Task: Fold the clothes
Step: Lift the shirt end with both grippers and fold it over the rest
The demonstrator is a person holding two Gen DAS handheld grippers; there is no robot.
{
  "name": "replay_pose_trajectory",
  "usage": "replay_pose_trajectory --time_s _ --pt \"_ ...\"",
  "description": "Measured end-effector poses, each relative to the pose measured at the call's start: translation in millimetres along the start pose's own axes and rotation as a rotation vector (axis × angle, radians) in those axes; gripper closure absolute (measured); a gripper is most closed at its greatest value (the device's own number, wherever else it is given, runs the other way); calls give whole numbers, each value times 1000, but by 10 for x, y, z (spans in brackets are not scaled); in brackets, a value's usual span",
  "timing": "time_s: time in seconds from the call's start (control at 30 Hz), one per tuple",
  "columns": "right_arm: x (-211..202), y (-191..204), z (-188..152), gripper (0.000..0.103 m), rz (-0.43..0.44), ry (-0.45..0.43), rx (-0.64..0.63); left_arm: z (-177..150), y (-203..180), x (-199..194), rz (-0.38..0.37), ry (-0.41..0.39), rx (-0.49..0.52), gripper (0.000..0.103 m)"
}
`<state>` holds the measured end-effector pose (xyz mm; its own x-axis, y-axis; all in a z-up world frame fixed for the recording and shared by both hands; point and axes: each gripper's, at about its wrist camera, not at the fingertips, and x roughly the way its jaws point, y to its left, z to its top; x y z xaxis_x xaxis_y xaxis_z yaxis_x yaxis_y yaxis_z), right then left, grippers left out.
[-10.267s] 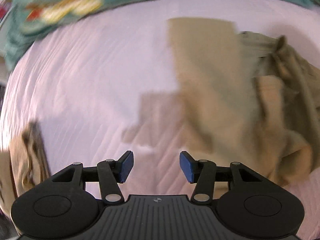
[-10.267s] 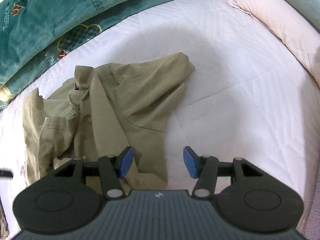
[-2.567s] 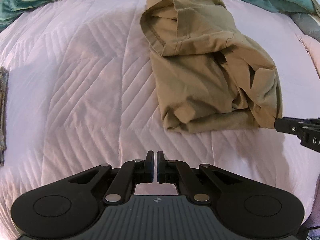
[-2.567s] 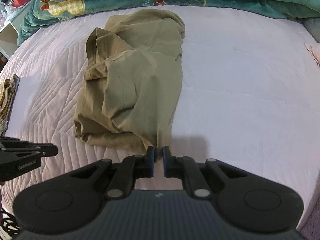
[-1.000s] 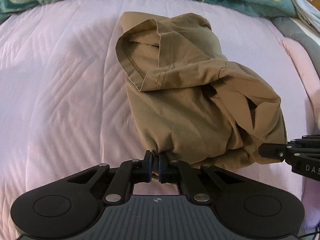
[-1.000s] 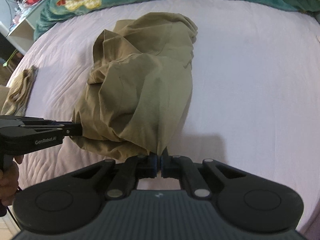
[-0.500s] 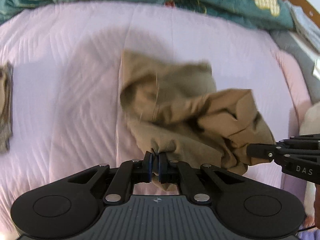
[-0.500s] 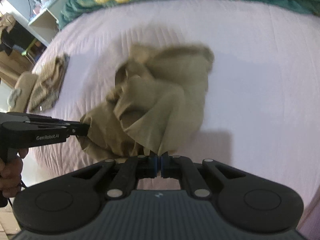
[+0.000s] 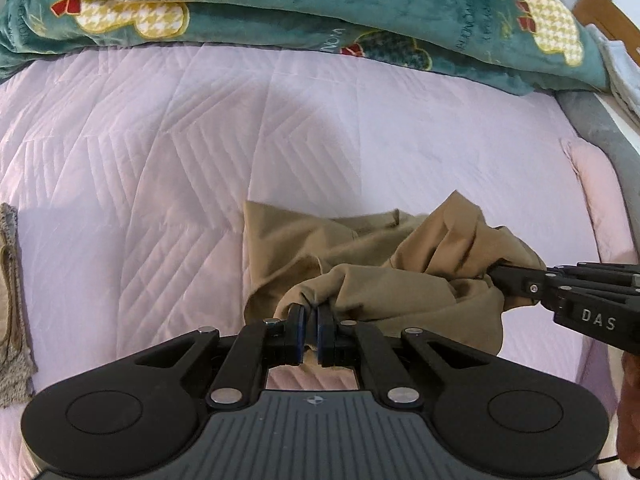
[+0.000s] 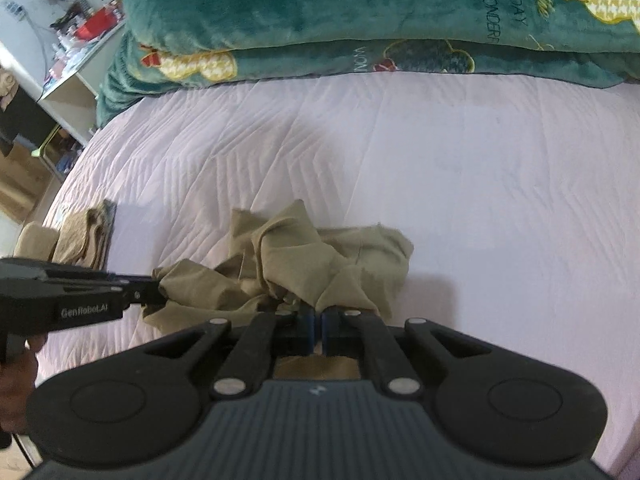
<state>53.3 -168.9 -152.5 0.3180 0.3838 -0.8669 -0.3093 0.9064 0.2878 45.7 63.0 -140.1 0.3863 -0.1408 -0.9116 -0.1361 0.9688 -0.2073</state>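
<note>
A crumpled khaki cotton garment (image 9: 360, 264) hangs bunched between two tools above a pale pink quilted bedspread (image 9: 160, 184), its lower folds trailing just over the near part of the bed. Broad bare bedspread lies open to the far side and to the right of the garment in the right wrist view, running up to a rumpled teal plush blanket with yellow houndstooth patches (image 9: 280, 4) heaped along the far edge. At the left edge of the bed sits a small stack of tan and brown-patterned cloth (image 10: 80, 236), well apart from the garment. A grey padded bed frame (image 9: 600, 128) rims the right side, with a pink pillow (image 9: 596, 192) just inside it. Beyond the bed's far left corner, a white shelf crowded with small items (image 10: 76, 52) and a strip of wooden floor (image 10: 24, 184) show.

The left tool (image 9: 309, 334) is clamped together on a gathered fold of the garment's near left edge. The right tool (image 10: 315, 330) is likewise pinched tight on the near right edge; seen from the left wrist view it reaches in from the right, cloth caught at its tip. Both tools point steeply downward, side by side, with the fabric slack and sagging between them. A hand (image 10: 16, 384) grips the left tool's handle.
</note>
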Motion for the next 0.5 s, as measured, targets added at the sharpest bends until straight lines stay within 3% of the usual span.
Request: replay_pose_trajectory --time_s 0.2,0.33,0.43,0.5 --pt "339 -148 272 98 -48 36 21 380 71 284 12 23 3 95" --pt "382 -245 429 93 -58 30 56 566 121 305 47 18 7 85" --pt "337 -284 524 85 -68 8 68 628 200 200 72 -8 -12 85" --pt "248 -291 567 74 -74 -18 71 652 251 120 91 -26 -29 86"
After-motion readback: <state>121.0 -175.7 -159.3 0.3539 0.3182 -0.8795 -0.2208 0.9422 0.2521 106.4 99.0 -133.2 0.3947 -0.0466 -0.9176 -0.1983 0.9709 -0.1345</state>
